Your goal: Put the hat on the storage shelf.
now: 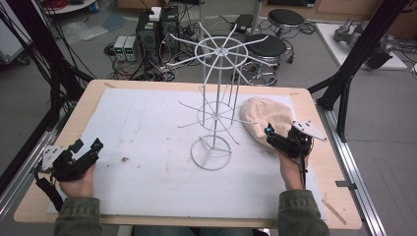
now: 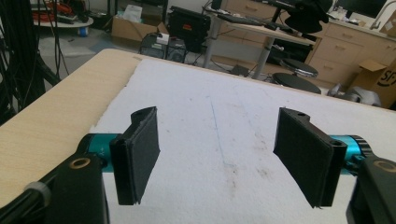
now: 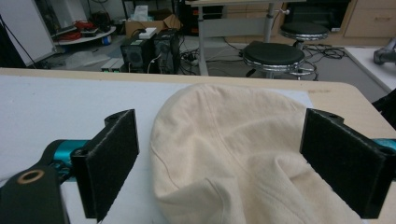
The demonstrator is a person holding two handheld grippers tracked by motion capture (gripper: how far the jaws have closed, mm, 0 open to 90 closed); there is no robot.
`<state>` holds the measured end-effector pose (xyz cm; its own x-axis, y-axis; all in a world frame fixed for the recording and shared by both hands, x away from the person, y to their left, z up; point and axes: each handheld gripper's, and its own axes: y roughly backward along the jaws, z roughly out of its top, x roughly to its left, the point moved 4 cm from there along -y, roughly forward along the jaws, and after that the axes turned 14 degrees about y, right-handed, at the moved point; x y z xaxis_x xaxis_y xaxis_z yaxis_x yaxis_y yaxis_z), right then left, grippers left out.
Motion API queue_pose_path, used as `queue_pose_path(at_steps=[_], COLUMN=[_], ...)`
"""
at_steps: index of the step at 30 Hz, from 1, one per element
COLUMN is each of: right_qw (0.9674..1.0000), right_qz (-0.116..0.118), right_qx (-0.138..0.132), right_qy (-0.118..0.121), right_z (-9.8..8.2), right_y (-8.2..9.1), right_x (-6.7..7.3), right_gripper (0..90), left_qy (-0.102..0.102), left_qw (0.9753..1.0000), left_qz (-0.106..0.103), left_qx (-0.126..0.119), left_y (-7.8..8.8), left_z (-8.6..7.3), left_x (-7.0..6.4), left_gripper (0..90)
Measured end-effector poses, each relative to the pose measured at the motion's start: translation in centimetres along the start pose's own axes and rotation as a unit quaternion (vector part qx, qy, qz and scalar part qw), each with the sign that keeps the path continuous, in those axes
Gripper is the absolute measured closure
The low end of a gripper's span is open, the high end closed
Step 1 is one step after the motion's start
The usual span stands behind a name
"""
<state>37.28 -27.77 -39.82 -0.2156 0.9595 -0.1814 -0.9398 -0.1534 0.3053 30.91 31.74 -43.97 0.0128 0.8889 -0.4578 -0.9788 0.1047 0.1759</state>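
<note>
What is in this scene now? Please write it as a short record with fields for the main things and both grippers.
surface: white foam mat on a light wooden table
hat: cream soft fabric cap, lying flat at the mat's right side
rack: white wire stand with spokes and a ring base, upright at the mat's middle, left of the cap
right gripper: jaws open, one on each side of the cap's near edge
left gripper: jaws open, nothing between them, at the mat's left near corner

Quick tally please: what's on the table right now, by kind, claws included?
Cream hat: 1
White wire rack: 1
White mat: 1
Claws: 2, left claw open, right claw open at the hat
Total: 5
</note>
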Motion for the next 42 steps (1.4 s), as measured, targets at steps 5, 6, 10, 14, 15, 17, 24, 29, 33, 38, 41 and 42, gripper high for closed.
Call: queue_pose_path(at_steps=[5,6,10,14,15,17,24,29,33,38,41,42], right_qw=[0.9999,0.9998,0.9995,0.9990,0.9989,0.9985,0.9974,0.9955,0.9943,0.9928,0.9918,0.9911], right_qz=[0.006,0.012,0.022,0.038,0.041,0.047,0.053,0.071,0.078,0.088,0.093,0.099], right_qx=[0.005,0.015,0.023,0.024,0.024,0.028,0.047,0.061,0.073,0.081,0.088,0.088], right_qy=[0.008,0.009,0.002,0.000,0.004,-0.001,-0.006,-0.013,-0.007,0.000,0.004,0.000], right_z=[1.0,1.2,1.5,1.9,1.9,1.9,2.5,2.7,2.8,3.1,3.5,3.7], right_y=[-0.9,-1.4,-1.9,-2.6,-2.7,-3.1,-4.3,-5.3,-6.2,-7.2,-7.7,-8.0], right_x=[0.1,0.1,0.0,0.0,0.0,0.0,0.0,-0.1,0.0,0.2,0.3,0.3], right_gripper=[10.8,10.8,10.8,10.8,10.8,10.8,10.7,10.7,10.6,10.6,10.6,10.6], left_qy=[-0.002,-0.001,-0.002,-0.001,-0.001,-0.002,-0.005,-0.001,-0.004,-0.012,-0.013,-0.013], left_qw=[1.0000,1.0000,1.0000,1.0000,1.0000,1.0000,0.9999,0.9998,0.9994,0.9992,0.9993,0.9993], left_qz=[0.000,0.000,0.000,0.000,-0.001,-0.005,-0.013,-0.022,-0.033,-0.036,-0.034,-0.034], left_qx=[0.002,0.001,0.001,-0.001,-0.001,0.001,0.000,-0.001,0.006,0.008,0.008,0.009], left_y=[0.0,0.0,0.2,0.3,0.3,0.2,0.2,0.1,-0.1,-0.2,-0.2,-0.2], left_z=[0.0,0.0,0.0,0.0,0.0,0.0,-0.1,0.0,-0.2,-0.3,-0.3,-0.3], left_x=[0.0,0.0,0.0,0.0,0.0,0.0,-0.2,-0.2,-0.4,-0.7,-0.7,-0.7], left_gripper=[30.8,30.8,30.8,30.8,30.8,30.8,30.7,30.5,30.1,30.2,30.2,30.2])
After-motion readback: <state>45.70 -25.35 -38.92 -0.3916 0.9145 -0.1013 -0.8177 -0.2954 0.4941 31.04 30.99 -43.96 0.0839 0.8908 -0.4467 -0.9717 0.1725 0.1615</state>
